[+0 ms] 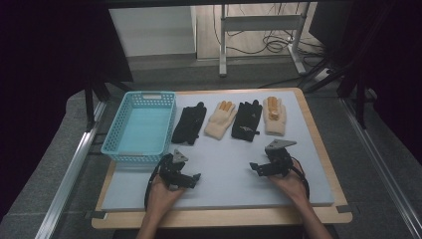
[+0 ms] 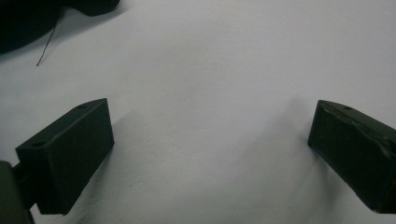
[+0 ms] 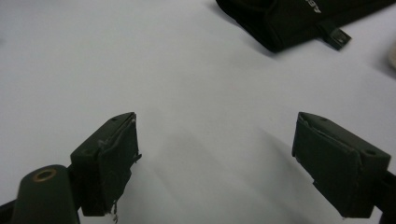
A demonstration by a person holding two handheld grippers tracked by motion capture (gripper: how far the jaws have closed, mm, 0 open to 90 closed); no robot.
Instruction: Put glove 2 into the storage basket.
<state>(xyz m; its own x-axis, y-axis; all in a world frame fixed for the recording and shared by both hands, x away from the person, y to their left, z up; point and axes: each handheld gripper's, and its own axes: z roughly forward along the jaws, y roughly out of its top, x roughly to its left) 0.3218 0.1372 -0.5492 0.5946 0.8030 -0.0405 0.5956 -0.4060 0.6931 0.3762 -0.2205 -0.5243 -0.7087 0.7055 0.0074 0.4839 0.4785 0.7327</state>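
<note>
Grey mat [image 1: 219,164]: bare under both grippers.
Left gripper [image 1: 191,178]: jaws spread wide, holding nothing, low over the mat.
Right gripper [image 1: 256,168]: jaws spread wide, empty, near the black glove [image 1: 247,120].
Gloves: four in a row at the mat's far side, two black, two cream, beside the blue basket [image 1: 115,130].
Likely step: reach for a glove; pinching it at the cuff would probably lift it cleanly.
Writing: white letters on the black glove [image 3: 299,18], too cropped to read.

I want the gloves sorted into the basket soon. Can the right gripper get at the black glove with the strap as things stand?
Probably yes. The right gripper is open, and bare mat lies between it and the black glove just beyond.
</note>
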